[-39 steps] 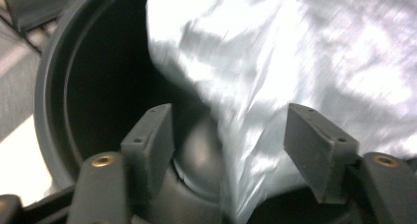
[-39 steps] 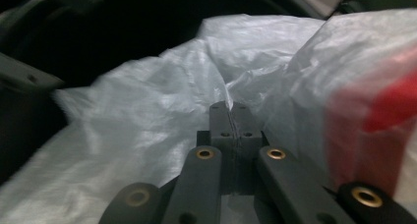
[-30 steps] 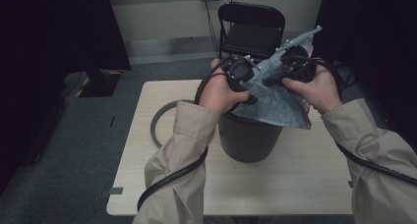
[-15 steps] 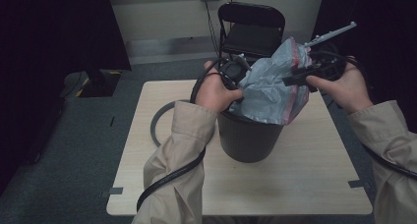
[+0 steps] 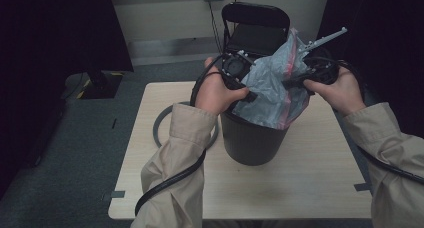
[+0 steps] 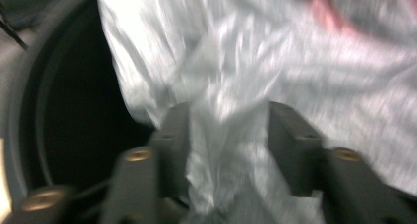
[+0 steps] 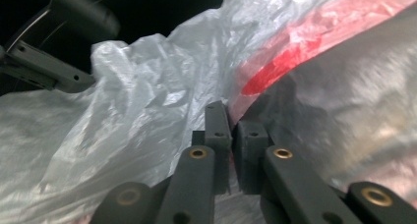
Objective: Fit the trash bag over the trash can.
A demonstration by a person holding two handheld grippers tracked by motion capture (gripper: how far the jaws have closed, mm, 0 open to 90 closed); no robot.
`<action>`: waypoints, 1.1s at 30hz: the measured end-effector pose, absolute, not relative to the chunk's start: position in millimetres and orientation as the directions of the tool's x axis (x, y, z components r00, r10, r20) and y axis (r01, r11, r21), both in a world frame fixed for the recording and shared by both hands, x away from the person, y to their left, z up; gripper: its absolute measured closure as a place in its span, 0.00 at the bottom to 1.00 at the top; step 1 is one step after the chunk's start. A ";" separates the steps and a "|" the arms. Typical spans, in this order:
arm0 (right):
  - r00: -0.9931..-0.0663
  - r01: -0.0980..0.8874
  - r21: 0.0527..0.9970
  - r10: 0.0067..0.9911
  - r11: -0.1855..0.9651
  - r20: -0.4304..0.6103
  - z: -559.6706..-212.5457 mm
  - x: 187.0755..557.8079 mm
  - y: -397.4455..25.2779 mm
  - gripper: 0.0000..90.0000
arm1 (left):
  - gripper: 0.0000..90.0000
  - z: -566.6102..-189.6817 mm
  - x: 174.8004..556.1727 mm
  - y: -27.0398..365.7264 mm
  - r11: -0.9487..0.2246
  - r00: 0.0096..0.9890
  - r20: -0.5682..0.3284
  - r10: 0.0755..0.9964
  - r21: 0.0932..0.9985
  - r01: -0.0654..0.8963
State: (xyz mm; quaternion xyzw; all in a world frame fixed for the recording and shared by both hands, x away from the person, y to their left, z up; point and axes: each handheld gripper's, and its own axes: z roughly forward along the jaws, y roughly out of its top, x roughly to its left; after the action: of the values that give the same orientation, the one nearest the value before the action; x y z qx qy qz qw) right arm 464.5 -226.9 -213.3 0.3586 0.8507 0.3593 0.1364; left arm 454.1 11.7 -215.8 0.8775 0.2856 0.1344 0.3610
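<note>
A black bin (image 5: 252,138) stands in the middle of the wooden table (image 5: 300,188). Above its mouth hangs a crumpled clear plastic bag (image 5: 272,88) with a red zip strip (image 7: 314,47), its lower part dipping inside the rim. My right gripper (image 5: 287,82) is shut on the bag's edge beside the red strip, jaws pressed together (image 7: 230,121). At the bag's left side, over the bin's rim (image 6: 19,111), is my left gripper (image 5: 252,94). Its jaws stand apart with a bunched fold of the bag (image 6: 236,62) lying between them (image 6: 228,116). That view is blurred.
A grey ring (image 5: 162,123) lies flat on the table left of the bin, partly under the person's left sleeve. A black folding chair (image 5: 255,23) stands behind the table's far edge. Black cables trail along both forearms.
Both hands have lifted and pulled apart, spreading the bag over the bin's mouth. The right hand has swung out to the right with the bag's edge.
</note>
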 end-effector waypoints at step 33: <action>-0.535 0.678 0.675 0.825 0.289 0.184 -225.7 475.5 -288.5 0.53 | 1.00 -211.4 472.3 29.6 -0.537 0.743 -0.018 0.669 0.678 0.501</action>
State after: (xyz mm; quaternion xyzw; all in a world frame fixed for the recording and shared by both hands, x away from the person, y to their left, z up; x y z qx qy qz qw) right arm 475.5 -288.5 -225.7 0.4716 0.7966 0.3646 0.1004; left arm 472.3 29.6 -211.4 0.8682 0.3369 0.1226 0.3432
